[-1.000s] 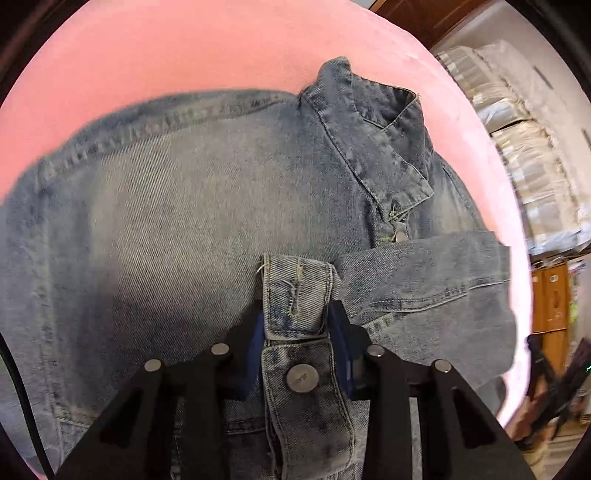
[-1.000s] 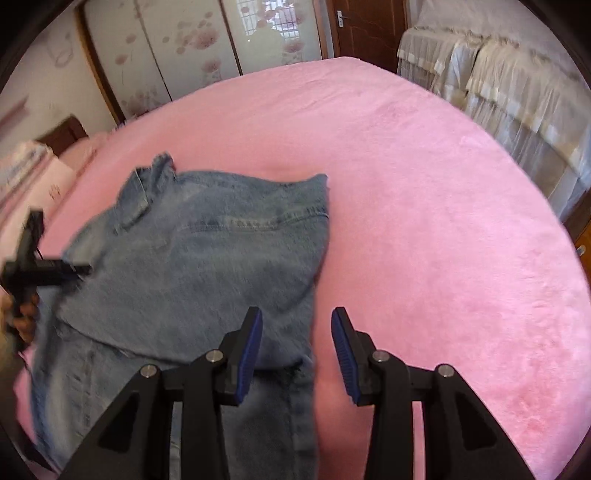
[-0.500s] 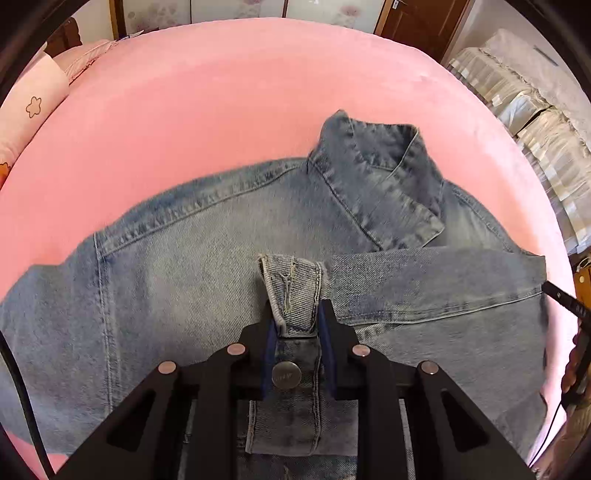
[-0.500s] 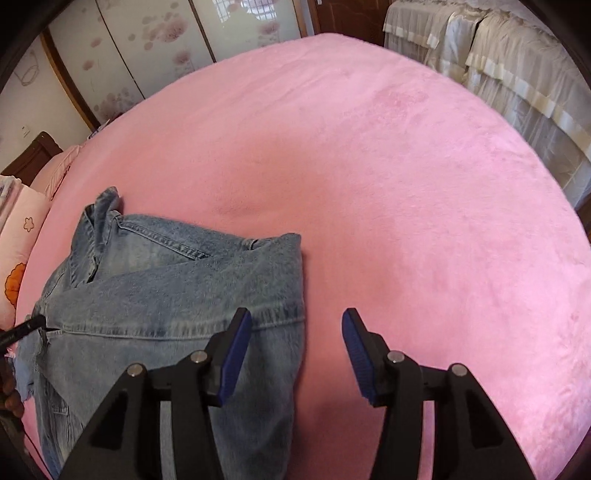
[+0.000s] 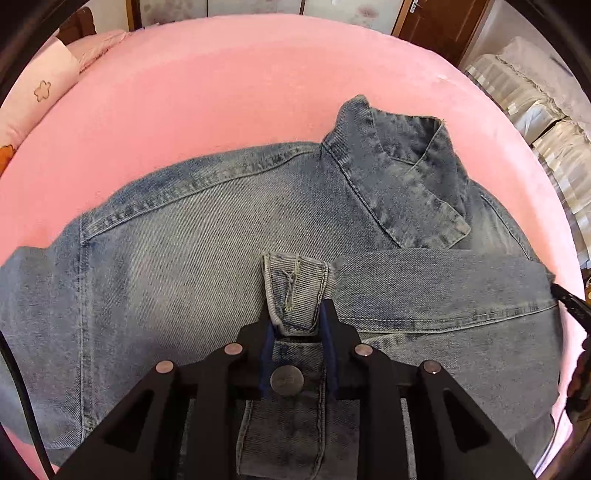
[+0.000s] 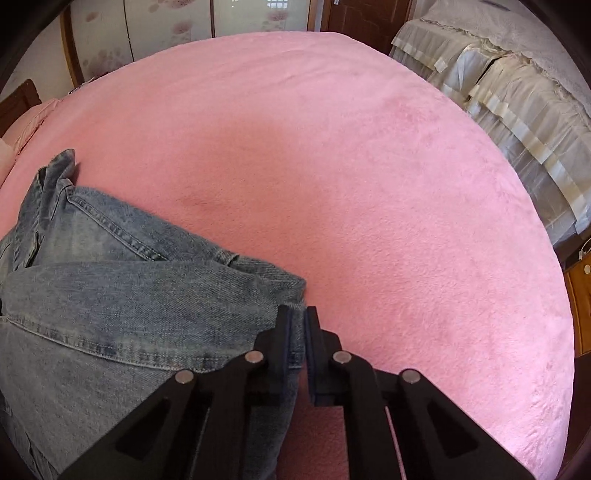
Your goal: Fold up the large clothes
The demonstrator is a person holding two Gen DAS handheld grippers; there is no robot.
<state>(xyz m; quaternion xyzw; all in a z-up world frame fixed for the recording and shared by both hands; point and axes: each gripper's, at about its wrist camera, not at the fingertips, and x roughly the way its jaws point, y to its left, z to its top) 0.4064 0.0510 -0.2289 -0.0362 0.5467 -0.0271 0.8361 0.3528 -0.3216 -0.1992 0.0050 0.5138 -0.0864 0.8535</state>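
A light blue denim jacket (image 5: pixel 207 254) lies back up on the pink bed cover (image 5: pixel 221 92), collar (image 5: pixel 402 184) at the far right. One sleeve (image 5: pixel 443 291) is folded across its back. My left gripper (image 5: pixel 297 325) is shut on the sleeve cuff (image 5: pixel 295 291), with the cuff's metal button between its fingers. In the right wrist view the jacket (image 6: pixel 110 295) fills the lower left. My right gripper (image 6: pixel 298 325) is shut on the folded right edge of the jacket (image 6: pixel 291 291).
The pink bed cover (image 6: pixel 369 184) stretches far and right of the jacket. A pink pillow (image 5: pixel 40 88) lies at the far left. Cream ruffled bedding (image 6: pixel 517 103) and a wooden cabinet (image 6: pixel 580 295) stand to the right. Floral wardrobe doors (image 6: pixel 166 33) are behind.
My left gripper has closed on the sleeve cuff. My right gripper has moved in and closed from wide open onto the jacket's folded edge.
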